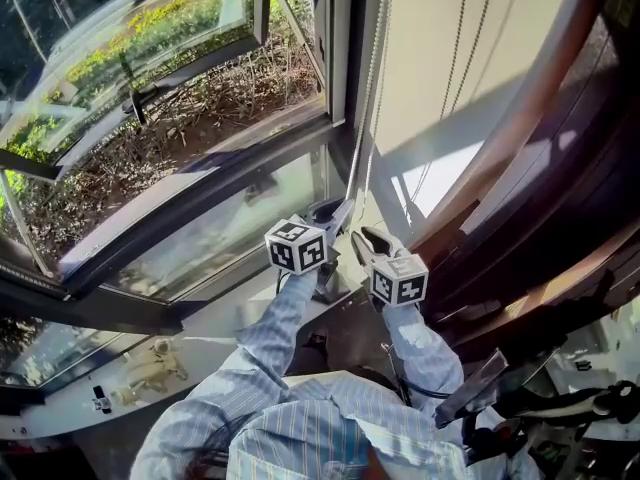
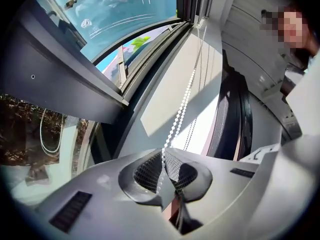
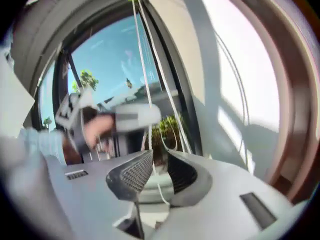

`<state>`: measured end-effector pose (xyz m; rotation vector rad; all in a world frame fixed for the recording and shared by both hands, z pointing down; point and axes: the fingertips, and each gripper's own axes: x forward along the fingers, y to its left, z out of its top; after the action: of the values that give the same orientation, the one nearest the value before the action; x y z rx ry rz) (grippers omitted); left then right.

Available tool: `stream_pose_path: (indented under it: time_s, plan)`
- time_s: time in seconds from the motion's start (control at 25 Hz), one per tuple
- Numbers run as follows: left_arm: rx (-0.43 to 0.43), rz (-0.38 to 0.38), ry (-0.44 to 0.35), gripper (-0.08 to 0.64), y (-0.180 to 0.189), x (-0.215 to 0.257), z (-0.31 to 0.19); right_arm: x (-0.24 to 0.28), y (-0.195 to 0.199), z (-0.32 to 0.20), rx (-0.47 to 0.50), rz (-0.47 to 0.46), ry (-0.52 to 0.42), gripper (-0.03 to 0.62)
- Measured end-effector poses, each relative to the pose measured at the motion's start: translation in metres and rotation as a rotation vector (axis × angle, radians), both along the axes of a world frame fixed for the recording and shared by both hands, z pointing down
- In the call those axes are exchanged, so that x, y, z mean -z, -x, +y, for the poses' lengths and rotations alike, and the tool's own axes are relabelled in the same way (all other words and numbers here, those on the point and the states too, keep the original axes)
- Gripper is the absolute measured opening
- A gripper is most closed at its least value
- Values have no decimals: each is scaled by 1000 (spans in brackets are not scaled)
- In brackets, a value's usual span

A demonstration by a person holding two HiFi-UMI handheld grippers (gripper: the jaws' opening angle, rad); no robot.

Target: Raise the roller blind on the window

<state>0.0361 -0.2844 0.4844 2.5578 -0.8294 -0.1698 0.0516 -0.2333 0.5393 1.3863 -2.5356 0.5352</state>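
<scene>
Head view: both grippers sit low in the corner where the window frame (image 1: 338,38) meets the wall on the right. The bead chain (image 1: 371,88) hangs down along that frame to the left gripper (image 1: 336,212), with the right gripper (image 1: 370,240) just beside it, a little nearer to me. The pale sheet on the right of the frame I take to be the roller blind (image 1: 450,38); it covers most of its opening, with a bright strip showing under it, so I judge the raising far from done.

Left gripper view: my left jaws are pressed together on the bead chain, which runs taut from between the pads up and to the right towards the top of the frame. A second strand hangs free just right of it, against the blind.

Right gripper view: this picture is smeared, but the right jaws stand apart with a gap between the pads. A thin white strand of the chain passes through that gap without being pinched. The left gripper shows as a blur on the far left.

I read this as the bottom of one pull in a hand-over-hand haul. The next move calls for lifting the right gripper higher up the same strand, closing on it squarely, and only then freeing the left, so that the chain keeps its tension and the beads don't slip.
</scene>
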Motion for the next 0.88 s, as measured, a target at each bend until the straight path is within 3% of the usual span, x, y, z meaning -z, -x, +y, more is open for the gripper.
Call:
stream_pose_path:
  time_s: [0.16, 0.32, 0.52, 0.6, 0.76, 0.88]
  plan:
    - [-6, 4, 1, 14, -5, -1, 5, 156, 7, -17, 77, -51, -337, 75]
    - [-15, -6, -2, 14, -8, 0, 8, 248, 16, -37, 108, -55, -495, 75]
    - [-21, -6, 2, 14, -9, -1, 13, 310, 21, -50, 124, -123, -572, 73]
    - [-18, -3, 0, 14, -8, 0, 12, 323, 22, -52, 121, -168, -571, 18]
    - [-6, 26, 13, 14, -3, -2, 11, 319, 12, -54, 75, -327, -560, 15]
    - [-9, 25, 34, 14, -2, -11, 11, 308, 14, -53, 51, -310, -575, 14]
